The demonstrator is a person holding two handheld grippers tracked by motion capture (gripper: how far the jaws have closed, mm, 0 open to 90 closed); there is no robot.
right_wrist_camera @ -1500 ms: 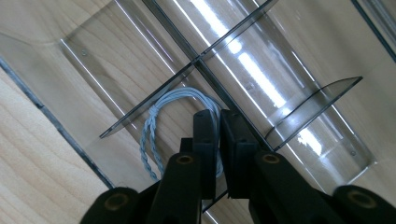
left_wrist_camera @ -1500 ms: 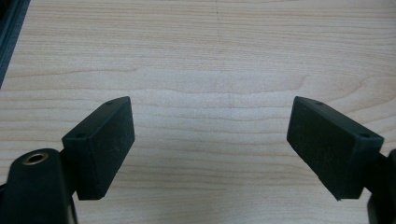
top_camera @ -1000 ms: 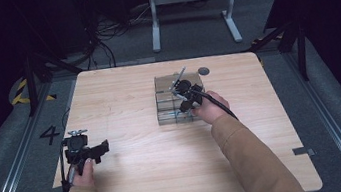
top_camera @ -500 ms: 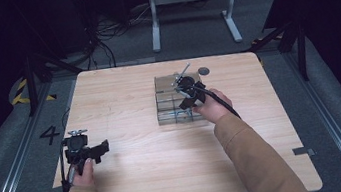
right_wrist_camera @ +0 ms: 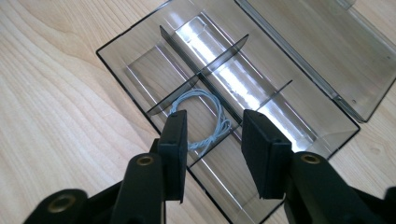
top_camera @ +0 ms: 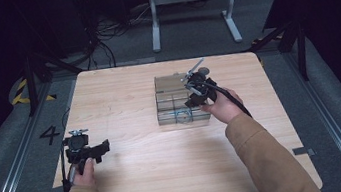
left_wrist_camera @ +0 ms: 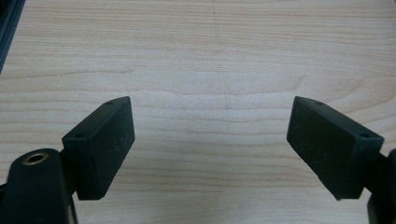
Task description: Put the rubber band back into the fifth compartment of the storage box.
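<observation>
Above the clear box, right gripper fingers just spread, nothing between

A clear smoky plastic box lies open on the table, its lid flat beside it. Thin dividers split it into compartments. A small coil of pale grey-blue cord lies loose in a middle one.

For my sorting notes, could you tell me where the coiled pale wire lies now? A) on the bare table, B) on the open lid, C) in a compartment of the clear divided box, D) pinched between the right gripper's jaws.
C: the coiled wire lies in a compartment of the clear box, below the apart pads.
</observation>
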